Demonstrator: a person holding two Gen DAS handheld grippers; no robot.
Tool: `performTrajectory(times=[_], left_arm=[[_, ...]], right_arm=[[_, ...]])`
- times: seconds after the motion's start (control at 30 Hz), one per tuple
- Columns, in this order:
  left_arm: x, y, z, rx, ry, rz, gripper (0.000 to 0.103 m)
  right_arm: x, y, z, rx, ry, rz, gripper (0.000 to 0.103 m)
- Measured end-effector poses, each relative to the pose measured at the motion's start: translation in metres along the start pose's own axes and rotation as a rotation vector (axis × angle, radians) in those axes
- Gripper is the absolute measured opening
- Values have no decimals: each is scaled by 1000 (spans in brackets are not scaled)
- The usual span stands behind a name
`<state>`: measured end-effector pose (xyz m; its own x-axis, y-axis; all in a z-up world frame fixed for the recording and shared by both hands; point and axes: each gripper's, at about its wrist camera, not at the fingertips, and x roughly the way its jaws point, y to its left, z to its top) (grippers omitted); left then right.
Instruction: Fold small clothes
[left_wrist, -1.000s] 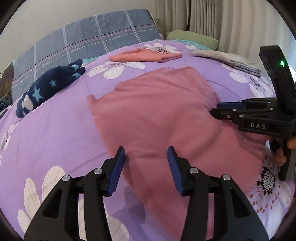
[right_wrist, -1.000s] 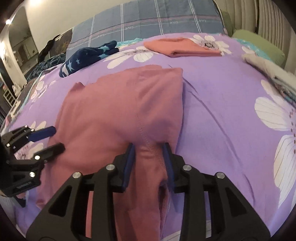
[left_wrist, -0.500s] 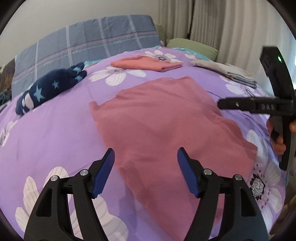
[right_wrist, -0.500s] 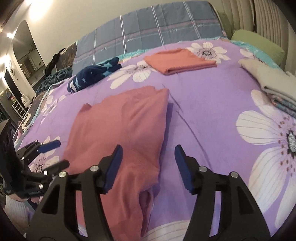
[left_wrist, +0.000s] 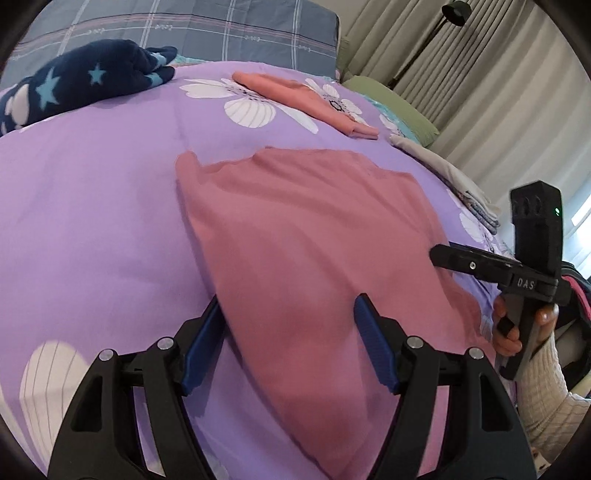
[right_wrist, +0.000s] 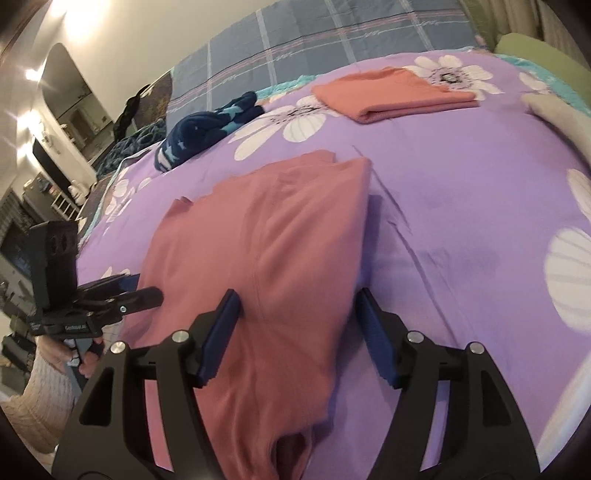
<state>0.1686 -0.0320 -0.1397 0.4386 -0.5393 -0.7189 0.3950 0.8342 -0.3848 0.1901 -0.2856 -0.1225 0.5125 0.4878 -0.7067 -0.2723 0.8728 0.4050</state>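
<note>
Both the left gripper (left_wrist: 288, 338) and right gripper (right_wrist: 295, 332) had just spread wide, pinching nothing, having dropped the dusty-pink knit garment (left_wrist: 314, 251) flat on the purple floral bedsheet (left_wrist: 96, 206) below the folded coral cloth (left_wrist: 306, 103); fold laid, likely re-gripping next.

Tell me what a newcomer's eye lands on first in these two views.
First, the big pink garment spread flat in the middle of the purple flowered bedspread, with the open left gripper and open right gripper poised over its near edge, jaws just widened and gripping nothing. Behind it a folded salmon garment lies near the plaid pillow, and a navy star-patterned piece sits bunched at the far left.
</note>
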Motion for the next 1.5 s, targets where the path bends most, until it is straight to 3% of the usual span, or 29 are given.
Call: performTrajectory(times=[0.13,0.27,0.43,0.8,1.33,1.5], left_arm=[[-3,-5,-3,25,9,11,71],[-9,-8,-14,77,13,1,71],[-8,-5,-14,66,10,-17,71],[-4,1,-12,41,3,-62,71],[4,5,1,37,15,-94,70],[13,2,10,58,19,-67,61]], right_arm=[[-5,0,1,9,32,45,59],[-13,2,-11,-50,85,65,58],[-16,-7,-15,-9,125,109,54],[30,-6,15,-22,152,289,56],[18,-5,7,-66,120,251,52],[34,0,15,-72,120,258,51]])
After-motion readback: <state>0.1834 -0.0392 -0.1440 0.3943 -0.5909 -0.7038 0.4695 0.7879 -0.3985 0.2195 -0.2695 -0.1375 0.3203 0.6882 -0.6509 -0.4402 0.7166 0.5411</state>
